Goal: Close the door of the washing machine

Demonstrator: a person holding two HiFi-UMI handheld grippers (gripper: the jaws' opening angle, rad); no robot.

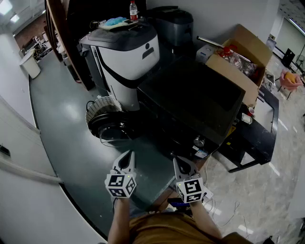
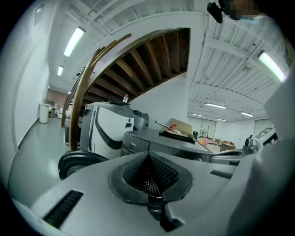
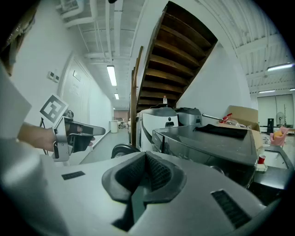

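Note:
The dark front-loading washing machine (image 1: 195, 97) stands in the middle of the head view. Its round door (image 1: 110, 125) hangs open to the machine's left, low over the floor. My left gripper (image 1: 127, 160) is shut and empty, a short way in front of the door. To its right, my right gripper (image 1: 184, 165) is also shut and empty, before the machine's front. In the left gripper view the jaws (image 2: 150, 173) meet, with the door (image 2: 78, 161) and machine (image 2: 156, 140) ahead. The right gripper view shows the closed jaws (image 3: 145, 173), the machine (image 3: 207, 143) and the left gripper (image 3: 80, 133).
A white and grey appliance (image 1: 126, 52) with a bottle (image 1: 133, 9) on top stands behind the door. An open cardboard box (image 1: 243, 57) sits to the machine's right, by a low black table (image 1: 259, 128). A white wall (image 1: 28, 190) runs along the left. Cables (image 1: 224, 209) lie on the floor.

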